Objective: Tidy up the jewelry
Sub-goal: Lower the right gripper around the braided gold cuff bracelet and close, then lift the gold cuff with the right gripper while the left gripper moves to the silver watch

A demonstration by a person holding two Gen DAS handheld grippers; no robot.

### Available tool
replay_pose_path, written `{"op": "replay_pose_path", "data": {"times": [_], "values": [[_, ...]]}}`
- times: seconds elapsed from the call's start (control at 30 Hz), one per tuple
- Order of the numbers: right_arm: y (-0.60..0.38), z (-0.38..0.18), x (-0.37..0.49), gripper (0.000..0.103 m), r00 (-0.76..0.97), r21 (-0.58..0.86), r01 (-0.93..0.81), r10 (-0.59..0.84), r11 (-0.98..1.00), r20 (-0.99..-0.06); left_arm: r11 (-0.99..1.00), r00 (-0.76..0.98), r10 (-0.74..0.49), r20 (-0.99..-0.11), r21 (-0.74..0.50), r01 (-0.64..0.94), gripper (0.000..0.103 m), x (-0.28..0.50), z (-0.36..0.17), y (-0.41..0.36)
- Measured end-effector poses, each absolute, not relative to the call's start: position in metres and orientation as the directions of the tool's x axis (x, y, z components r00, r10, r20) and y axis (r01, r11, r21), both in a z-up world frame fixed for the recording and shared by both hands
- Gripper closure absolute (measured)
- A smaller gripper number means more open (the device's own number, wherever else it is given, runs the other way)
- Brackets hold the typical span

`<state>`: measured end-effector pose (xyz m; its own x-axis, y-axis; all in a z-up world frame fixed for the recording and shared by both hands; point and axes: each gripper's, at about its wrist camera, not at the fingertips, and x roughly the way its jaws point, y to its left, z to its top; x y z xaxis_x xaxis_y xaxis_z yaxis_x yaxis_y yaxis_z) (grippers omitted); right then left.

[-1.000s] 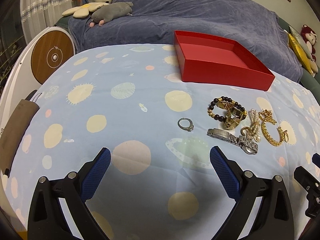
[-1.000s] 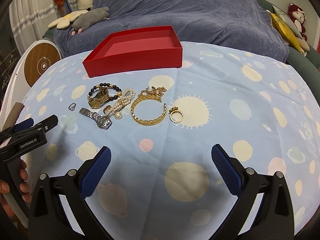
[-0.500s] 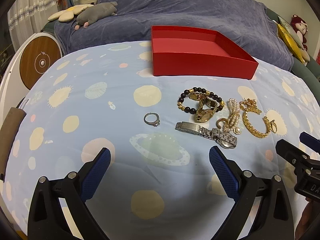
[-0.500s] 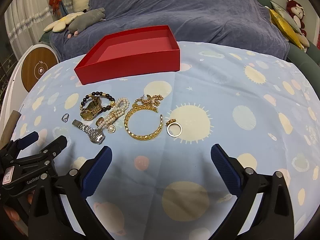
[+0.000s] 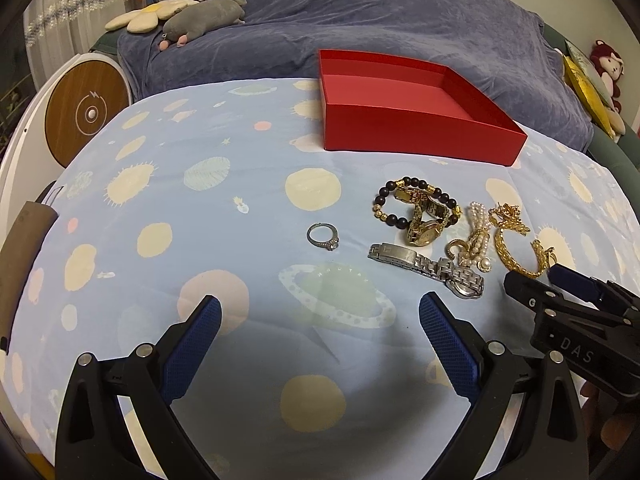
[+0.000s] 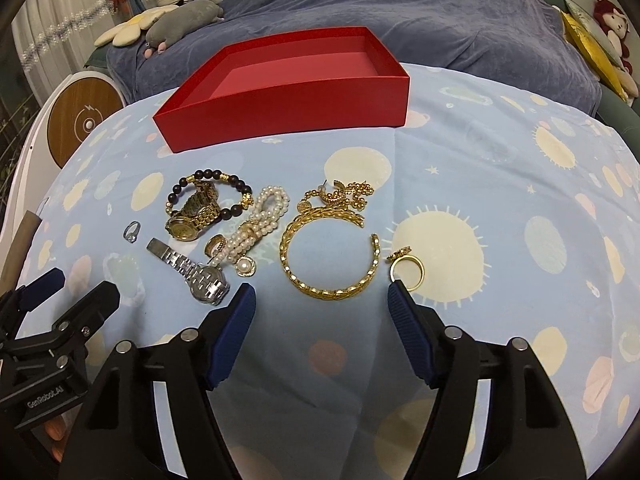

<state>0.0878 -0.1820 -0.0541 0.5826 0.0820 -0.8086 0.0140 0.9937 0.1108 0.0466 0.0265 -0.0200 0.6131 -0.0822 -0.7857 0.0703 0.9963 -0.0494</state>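
- The jewelry lay in a small bunch on the blue spotted cloth [image 6: 500,128], just ahead of the right gripper [image 6: 321,307].
- The gold bangle [image 6: 330,254] was right in front of the right gripper, between its two blue fingers [image 6: 234,330] and a little past their tips.
- The gold ring [image 6: 407,268] sat just beside the tip of that gripper's right finger. I could not tell if they touched.
- The silver watch [image 6: 192,272] lay just ahead of the tip of its left finger.
- The pearl bracelet [image 6: 256,228], the gold watch [image 6: 192,218] and the black bead bracelet [image 6: 208,192] lay farther ahead and to the left. The gold watch lay inside the bead bracelet.
- A gold chain [image 6: 344,196] was bunched up just past the bangle.
- The silver ring [image 5: 323,236] lay by itself, ahead of the left gripper [image 5: 319,307] and between its fingers, a bit apart from the bunch.
- The red box [image 6: 288,92] sat past all the jewelry, far ahead of both grippers. Nothing was in the part I could see.
- The right gripper's fingers were spread apart and held nothing.
- The left gripper's fingers were spread wide and held nothing too.
- Behind the cloth was a purple blanket [image 5: 400,12] with a gray soft toy [image 5: 204,14] on it.
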Motion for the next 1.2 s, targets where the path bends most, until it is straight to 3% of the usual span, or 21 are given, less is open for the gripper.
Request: {"op": "replay_pose_path", "data": {"times": [0.17, 0.27, 0.97, 1.2], "values": [[-0.178, -0.055, 0.094, 0.037, 0.598, 0.081, 0.008, 0.06, 0.997, -0.8, 0.995, 0.611, -0.096, -0.786, -0.062, 0.078, 0.006, 0.045, -0.02, 0.025], [-0.177, -0.054, 0.095, 0.051, 0.605, 0.066, 0.003, 0.051, 0.998, -0.794, 0.993, 0.609, -0.109, -0.786, -0.065, 0.094, 0.006, 0.044, -0.019, 0.019], [-0.208, -0.034, 0.067, 0.052, 0.63, 0.115, 0.008, 0.084, 0.993, -0.772, 0.983, 0.598, -0.175, -0.782, -0.099, 0.158, 0.006, 0.053, -0.023, -0.019], [-0.226, -0.032, 0.057, 0.052, 0.632, 0.126, 0.027, 0.081, 0.992, -0.771, 0.99, 0.619, -0.087, -0.781, -0.001, 0.138, 0.006, 0.064, -0.037, -0.04]]}}
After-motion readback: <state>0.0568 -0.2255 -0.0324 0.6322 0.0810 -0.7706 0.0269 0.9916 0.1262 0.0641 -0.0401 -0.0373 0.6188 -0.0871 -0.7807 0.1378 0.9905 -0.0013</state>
